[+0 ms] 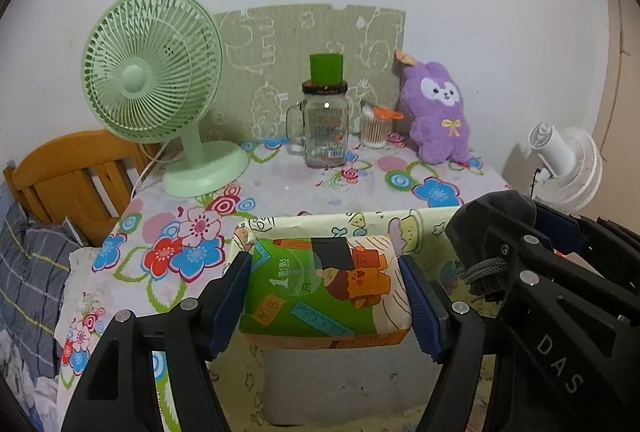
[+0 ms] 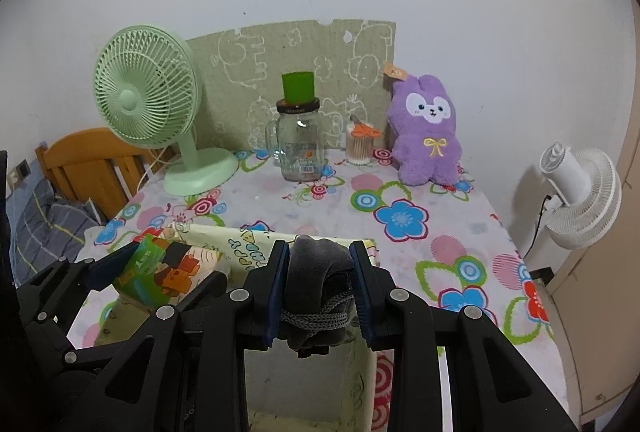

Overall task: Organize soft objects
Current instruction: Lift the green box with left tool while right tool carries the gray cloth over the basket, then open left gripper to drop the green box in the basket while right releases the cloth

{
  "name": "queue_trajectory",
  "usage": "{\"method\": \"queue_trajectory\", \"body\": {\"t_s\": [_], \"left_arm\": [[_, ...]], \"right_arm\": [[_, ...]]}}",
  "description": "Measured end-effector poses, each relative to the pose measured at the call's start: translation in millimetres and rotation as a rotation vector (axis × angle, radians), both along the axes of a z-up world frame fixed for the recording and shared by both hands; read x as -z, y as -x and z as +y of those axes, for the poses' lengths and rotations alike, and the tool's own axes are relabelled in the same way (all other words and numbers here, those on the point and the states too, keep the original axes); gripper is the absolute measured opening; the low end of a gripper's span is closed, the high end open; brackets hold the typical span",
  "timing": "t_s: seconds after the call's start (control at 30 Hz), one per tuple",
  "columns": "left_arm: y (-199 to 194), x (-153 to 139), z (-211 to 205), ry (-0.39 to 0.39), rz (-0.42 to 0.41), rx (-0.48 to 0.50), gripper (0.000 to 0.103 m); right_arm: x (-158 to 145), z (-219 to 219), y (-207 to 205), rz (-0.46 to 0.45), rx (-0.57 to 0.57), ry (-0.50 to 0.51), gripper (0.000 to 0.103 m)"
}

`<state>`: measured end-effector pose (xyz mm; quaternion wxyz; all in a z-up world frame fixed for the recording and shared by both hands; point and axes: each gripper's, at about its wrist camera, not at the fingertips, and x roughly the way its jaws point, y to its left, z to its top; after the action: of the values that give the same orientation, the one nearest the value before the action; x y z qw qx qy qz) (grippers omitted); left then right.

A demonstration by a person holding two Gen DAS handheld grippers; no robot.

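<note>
My left gripper [image 1: 325,292] is shut on a soft green and orange cartoon tissue pack [image 1: 320,288], held over an open cartoon-print box [image 1: 360,222] at the table's near edge. My right gripper [image 2: 320,288] is shut on a dark grey fabric bundle with a cord [image 2: 318,284], held over the same box [image 2: 224,244]. The tissue pack also shows in the right wrist view [image 2: 160,276], and the grey bundle in the left wrist view [image 1: 488,232]. A purple plush rabbit [image 1: 438,116] [image 2: 428,132] sits upright at the back right of the table.
The table has a floral cloth [image 2: 400,216]. At the back stand a green desk fan [image 1: 156,88], a glass jar with a green cup on it [image 1: 325,128] and a cotton swab container [image 1: 376,130]. A wooden headboard [image 1: 68,176] is left; a white fan [image 2: 580,192] is right.
</note>
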<state>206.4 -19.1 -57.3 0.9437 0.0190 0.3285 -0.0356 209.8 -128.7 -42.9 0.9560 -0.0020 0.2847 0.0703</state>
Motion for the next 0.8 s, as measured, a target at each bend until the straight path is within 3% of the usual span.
{"method": "queue_trajectory", "body": {"t_s": [0.1, 0.17, 0.27, 0.57, 0.6, 0.67, 0.7, 0.8], "left_arm": [[-8.2, 7.7, -0.2, -0.006, 0.033, 0.000, 0.075], [-9.3, 9.8, -1.4, -0.004, 0.037, 0.017, 0.086], [-9.1, 10.4, -2.9, 0.001, 0.035, 0.031, 0.093], [-7.7, 9.1, -4.7, 0.008, 0.027, 0.049, 0.097], [-7.6, 9.2, -5.1, 0.006, 0.026, 0.050, 0.097], [-7.1, 8.5, -6.3, 0.010, 0.028, 0.063, 0.097], [-6.5, 7.8, -5.9, 0.015, 0.027, 0.066, 0.097], [-3.6, 4.4, -5.0, 0.021, 0.016, 0.067, 0.101]], "right_arm": [[7.3, 1.4, -9.5, 0.011, -0.001, 0.013, 0.034], [10.7, 3.1, -13.6, 0.014, -0.011, 0.020, 0.034], [13.0, 5.4, -17.6, 0.021, -0.022, 0.019, 0.034], [14.5, 9.2, -21.6, 0.019, -0.030, 0.013, 0.035], [14.8, 10.2, -22.3, 0.024, -0.033, 0.018, 0.039], [14.8, 11.5, -23.1, 0.032, -0.024, 0.032, 0.062], [14.3, 11.4, -22.3, 0.027, -0.023, 0.029, 0.079], [10.1, 10.9, -16.8, -0.010, -0.022, 0.012, 0.089]]}}
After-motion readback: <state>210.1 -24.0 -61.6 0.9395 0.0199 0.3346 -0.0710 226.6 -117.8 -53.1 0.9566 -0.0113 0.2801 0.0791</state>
